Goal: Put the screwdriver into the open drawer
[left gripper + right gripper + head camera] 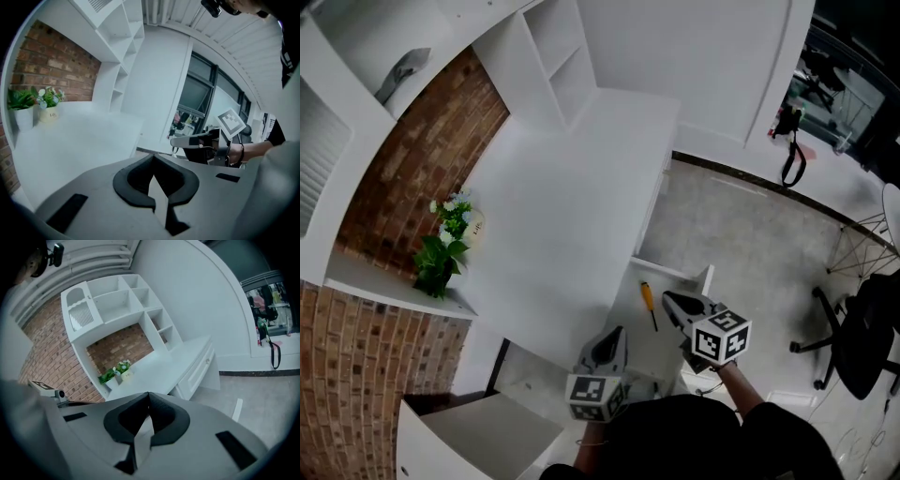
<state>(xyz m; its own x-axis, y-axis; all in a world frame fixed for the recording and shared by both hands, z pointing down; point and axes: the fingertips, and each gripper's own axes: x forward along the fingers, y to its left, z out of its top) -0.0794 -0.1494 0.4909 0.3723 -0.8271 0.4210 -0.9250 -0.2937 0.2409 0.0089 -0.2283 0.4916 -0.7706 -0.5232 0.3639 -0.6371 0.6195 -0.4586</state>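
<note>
The screwdriver (pixel 648 304), with a yellow handle and dark shaft, lies inside the open white drawer (pixel 704 280) under the desk's near edge. My right gripper (pixel 667 299) hangs just right of it, above the drawer, jaws shut and empty. My left gripper (pixel 618 332) is lower left of the screwdriver, also shut with nothing in it. In the left gripper view the closed left gripper (pixel 153 155) points over the desk, and the right gripper (pixel 185 140) shows beyond it. In the right gripper view the closed right gripper (pixel 148 393) aims toward the desk and shelves.
A white desk (pixel 572 187) runs along a brick wall, with a potted plant (pixel 439 258) and a small flower pot (pixel 461 221) at its left end. White shelves (pixel 122 301) rise above it. A black office chair (pixel 862 328) stands at right on the grey floor.
</note>
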